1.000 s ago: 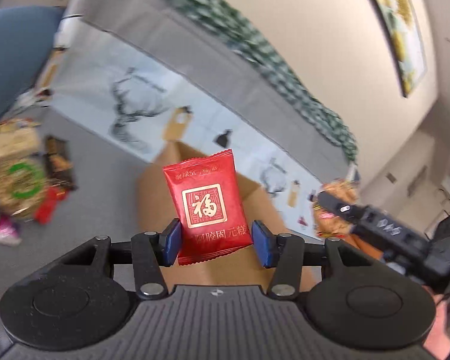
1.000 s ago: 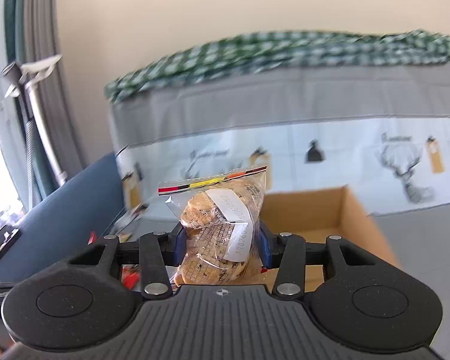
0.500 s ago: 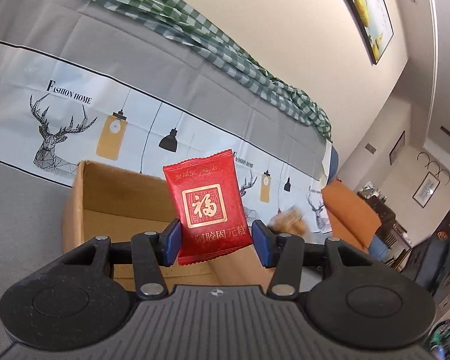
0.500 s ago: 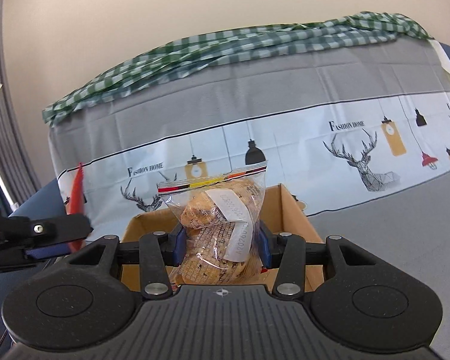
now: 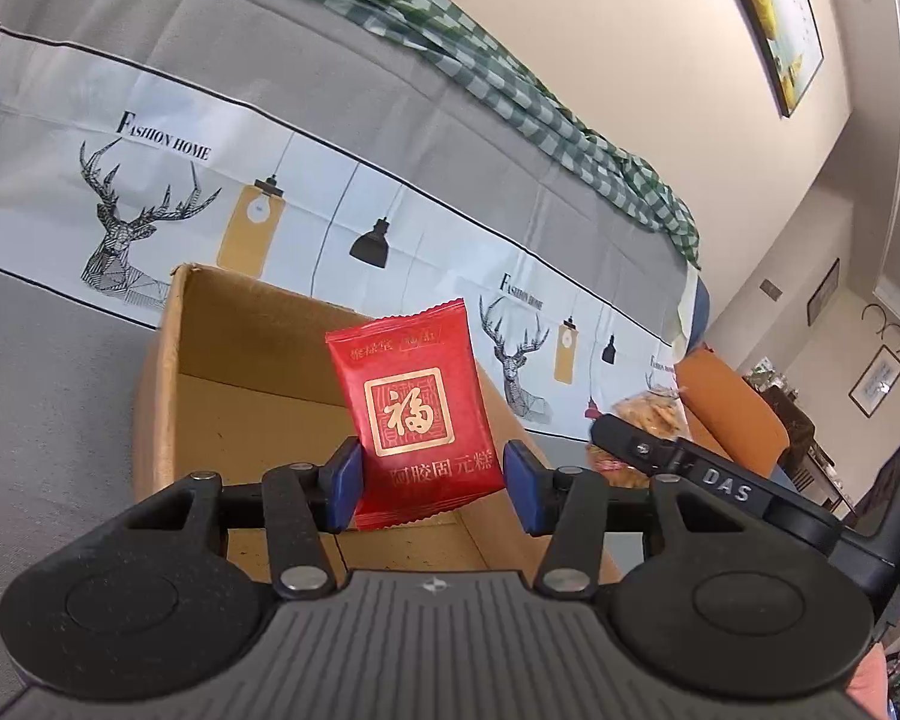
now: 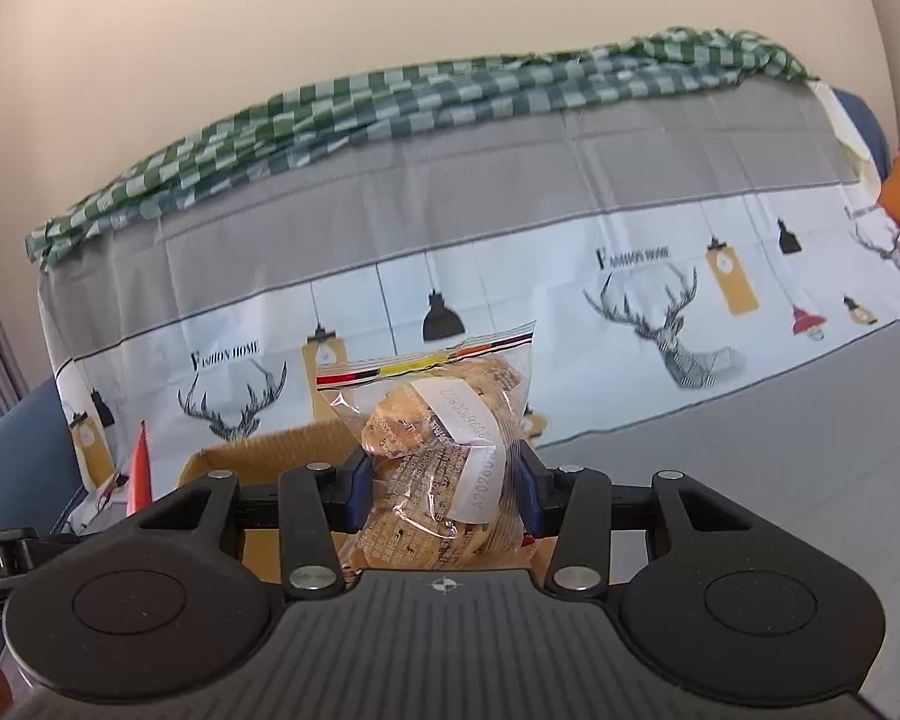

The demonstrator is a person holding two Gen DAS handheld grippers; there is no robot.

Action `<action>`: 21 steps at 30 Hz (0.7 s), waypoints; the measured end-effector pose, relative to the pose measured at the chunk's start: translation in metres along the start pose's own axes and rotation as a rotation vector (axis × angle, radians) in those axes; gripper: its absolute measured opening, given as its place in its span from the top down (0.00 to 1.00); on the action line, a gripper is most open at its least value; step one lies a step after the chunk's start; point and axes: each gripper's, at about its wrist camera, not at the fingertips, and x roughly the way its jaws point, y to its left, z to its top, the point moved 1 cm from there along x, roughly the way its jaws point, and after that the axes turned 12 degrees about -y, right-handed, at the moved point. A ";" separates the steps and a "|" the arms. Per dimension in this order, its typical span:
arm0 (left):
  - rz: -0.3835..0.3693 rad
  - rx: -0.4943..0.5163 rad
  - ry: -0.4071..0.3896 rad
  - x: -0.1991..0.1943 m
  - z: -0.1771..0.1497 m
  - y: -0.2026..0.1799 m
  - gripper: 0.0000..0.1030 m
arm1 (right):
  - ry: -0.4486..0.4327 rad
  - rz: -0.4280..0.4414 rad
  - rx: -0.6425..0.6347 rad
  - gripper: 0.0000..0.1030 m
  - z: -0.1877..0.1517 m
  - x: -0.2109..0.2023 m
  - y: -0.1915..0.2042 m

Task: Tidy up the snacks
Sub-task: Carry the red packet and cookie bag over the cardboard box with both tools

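Since a second ago both grippers have swung round to face the cardboard box (image 5: 258,396), which now fills the ground ahead of the left jaws instead of sliding past at an angle; the loose snacks once seen far to the left are out of sight.

The left gripper (image 5: 432,480) has its jaws clenched on the lower part of the red packet (image 5: 414,414), which stands upright with its long axis rising out of the jaws and its printed face to the camera. The open box lies straight ahead of and below these jaws, its near rim hidden behind them.

The right gripper (image 6: 444,498) grasps the clear bag of biscuits (image 6: 438,456), also upright. Only a strip of the box (image 6: 282,450) shows ahead and a little to the left of those jaws, lower down.

By my reading the left hand is nearer and better lined up with the opening, so its packet should go in first; the right needs to shift leftward and forward.
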 end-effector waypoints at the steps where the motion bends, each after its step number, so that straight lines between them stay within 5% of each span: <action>1: -0.007 0.003 -0.005 -0.001 0.001 -0.002 0.47 | 0.001 0.004 -0.008 0.54 -0.001 0.000 0.002; 21: -0.017 -0.027 0.006 0.000 0.000 0.003 0.47 | 0.009 0.031 -0.051 0.54 -0.003 0.001 0.010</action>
